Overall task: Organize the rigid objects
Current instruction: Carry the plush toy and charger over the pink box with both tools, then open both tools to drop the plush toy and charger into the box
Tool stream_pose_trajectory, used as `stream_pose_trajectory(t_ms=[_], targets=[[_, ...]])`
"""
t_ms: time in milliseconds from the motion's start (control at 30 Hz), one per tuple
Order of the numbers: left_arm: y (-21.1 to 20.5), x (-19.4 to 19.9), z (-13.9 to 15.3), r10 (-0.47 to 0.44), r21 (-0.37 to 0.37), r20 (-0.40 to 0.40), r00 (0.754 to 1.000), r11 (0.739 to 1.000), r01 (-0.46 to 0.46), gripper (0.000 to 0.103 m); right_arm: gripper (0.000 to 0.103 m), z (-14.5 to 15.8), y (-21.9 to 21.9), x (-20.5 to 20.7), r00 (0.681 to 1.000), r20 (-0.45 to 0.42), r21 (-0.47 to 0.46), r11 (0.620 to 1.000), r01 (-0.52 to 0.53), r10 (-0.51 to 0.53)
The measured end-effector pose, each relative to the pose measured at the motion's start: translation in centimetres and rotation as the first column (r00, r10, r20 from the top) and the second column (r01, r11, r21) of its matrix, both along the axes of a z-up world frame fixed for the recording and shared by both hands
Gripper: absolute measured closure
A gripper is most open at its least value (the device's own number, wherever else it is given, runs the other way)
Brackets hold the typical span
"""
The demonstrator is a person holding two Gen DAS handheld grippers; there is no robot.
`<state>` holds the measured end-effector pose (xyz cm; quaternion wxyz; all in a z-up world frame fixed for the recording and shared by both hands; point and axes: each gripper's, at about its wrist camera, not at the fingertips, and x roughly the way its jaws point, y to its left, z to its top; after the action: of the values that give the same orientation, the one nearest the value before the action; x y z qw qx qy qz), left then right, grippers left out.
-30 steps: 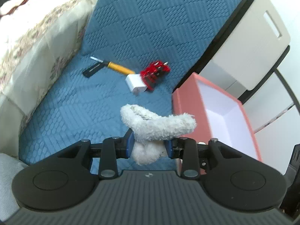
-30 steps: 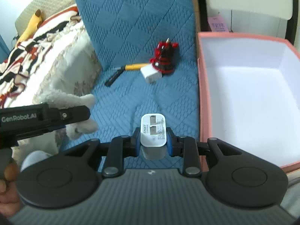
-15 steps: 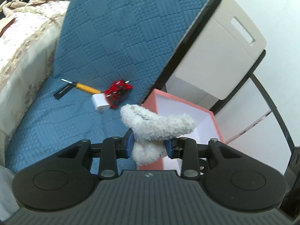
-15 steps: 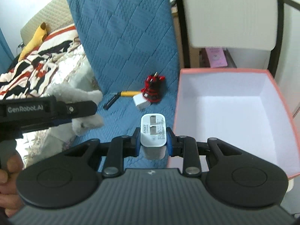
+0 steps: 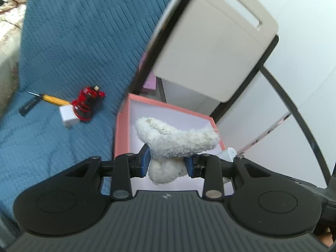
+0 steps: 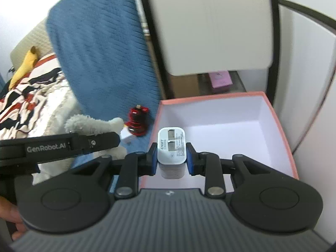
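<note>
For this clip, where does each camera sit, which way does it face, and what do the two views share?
Left wrist: on the left claw, facing forward and down past its held white plush toy into the pink box.
Right wrist: on the right claw, which grips a white charger over the box; a hand shows at the left edge.
Shared: box, toy, red cable bundle, blue quilt.

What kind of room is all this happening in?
Most likely a bedroom at home: a bed with a patterned bedspread, a blue quilted cover draped beside it, and a pink storage box for tidying.
</note>
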<state>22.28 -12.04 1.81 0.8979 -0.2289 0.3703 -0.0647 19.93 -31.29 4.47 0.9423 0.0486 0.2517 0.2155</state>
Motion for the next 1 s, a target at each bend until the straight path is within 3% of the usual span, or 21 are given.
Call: stream_pose_trajectory(t_ms=[333, 600, 1000], targets=[[-5.4, 6.0, -6.6, -0.057, -0.005, -0.102, 0.993, 0.998, 0.057, 0.064, 0.073, -5.0, -5.1, 4.5, 0.991, -0.115, -0.006, 0.997, 0.074, -0.074], [-8.7, 8.0, -11.0, -0.108, 0.021, -0.183, 0.977, 0.993, 0.114, 0.064, 0.073, -9.5, -7.5, 7.4, 0.969, -0.216, -0.021, 0.993, 0.115, -0.117], [-10.4, 9.1, -14.1, -0.137, 0.039, -0.256, 0.957, 0.988, 0.152, 0.064, 0.073, -13.5, -7.9, 9.8, 0.944, -0.311, -0.034, 0.994, 0.106, -0.111]])
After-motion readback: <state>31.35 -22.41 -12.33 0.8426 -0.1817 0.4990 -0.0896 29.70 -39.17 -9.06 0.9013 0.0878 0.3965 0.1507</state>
